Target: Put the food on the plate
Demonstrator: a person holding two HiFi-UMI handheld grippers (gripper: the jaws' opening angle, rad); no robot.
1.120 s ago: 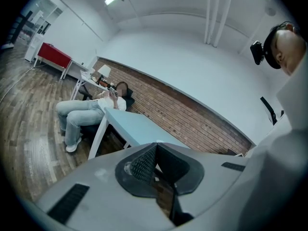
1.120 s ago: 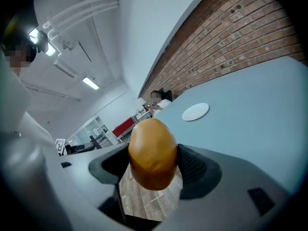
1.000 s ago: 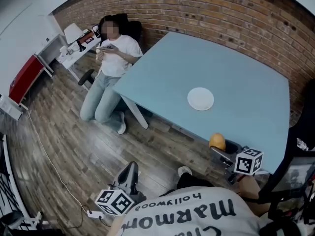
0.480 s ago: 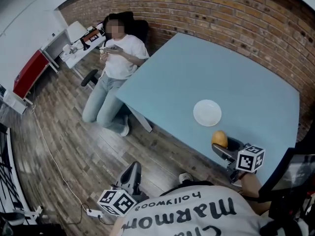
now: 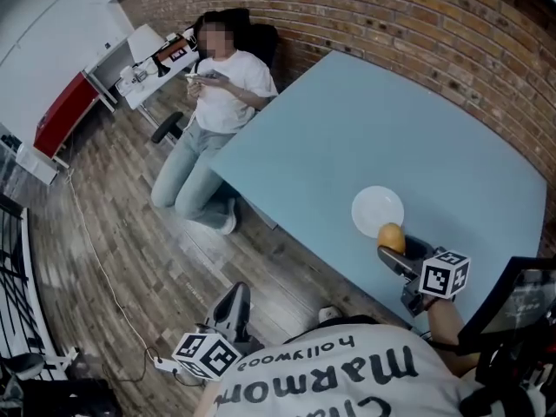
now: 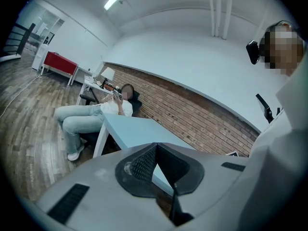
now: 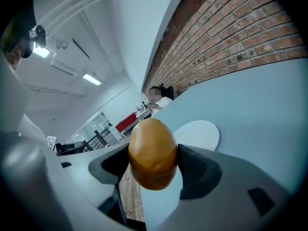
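A golden-brown bun (image 7: 152, 153) sits squeezed between the pads of my right gripper (image 7: 153, 161), which is shut on it. From the head view the bun (image 5: 391, 237) hangs at the near edge of the white plate (image 5: 377, 208) on the light blue table (image 5: 365, 137), held by that right gripper (image 5: 395, 248). The plate (image 7: 198, 134) lies just beyond the bun in the right gripper view. My left gripper (image 5: 228, 307) hangs low over the wooden floor, off the table; its jaws (image 6: 156, 165) meet with nothing between them.
A person (image 5: 213, 115) in a white shirt sits on a chair at the table's far left corner. A brick wall (image 5: 417, 24) runs behind the table. A white desk (image 5: 148, 59) and a red cabinet (image 5: 65, 111) stand at the far left. A cable (image 5: 104, 276) lies on the floor.
My right gripper has carried the bun forward from the table's near edge to the near rim of the plate. The left gripper has stayed low over the floor.
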